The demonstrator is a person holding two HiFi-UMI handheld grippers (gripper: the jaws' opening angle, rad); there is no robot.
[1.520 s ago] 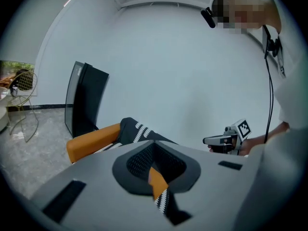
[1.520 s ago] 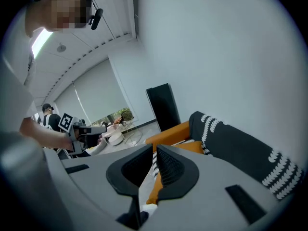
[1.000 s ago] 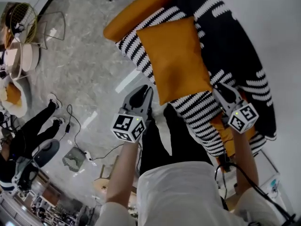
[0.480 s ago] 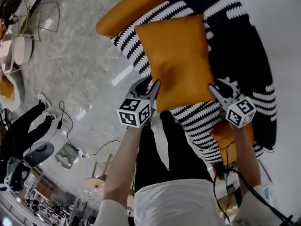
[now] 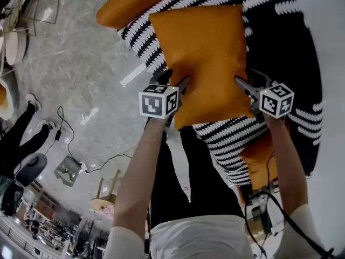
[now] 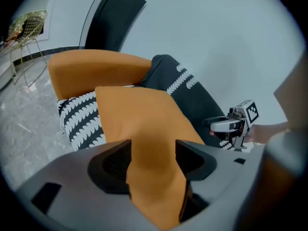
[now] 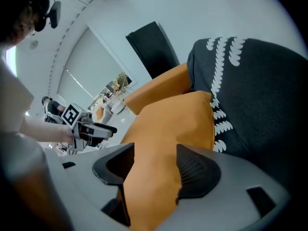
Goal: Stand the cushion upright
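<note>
- Currently, item one: orange cushion, lying flat on the black-and-white striped seat. Its far edge points toward the dark back cushion, and the orange armrest runs beside it. Not yet upright.
- Left gripper: at the cushion's near left corner. Its fingers have just been opening and stand spread with the corner between them, not clenched on it.
- Right gripper: at the near right corner. Its fingers have likewise just been opening, and the orange fabric lies in the gap, ungripped.
- Risk, shallow bite: if the fingers close on the corner cover alone, the fabric would likely slip out as the lift starts and the cushion would flop back flat.
- Risk, uneven lift: if one side rises ahead of the other, the cushion could twist and tip over the seat's edge toward the floor.
- Risk, soft filling: once stood up it may sag or slide down unless it leans on the back cushion.
- Risk, snag: low fingers might pinch the striped cover underneath as well.
- Writing: none legible. The only print is the square markers on each marker cube; no brand label shows on the cushion.
</note>
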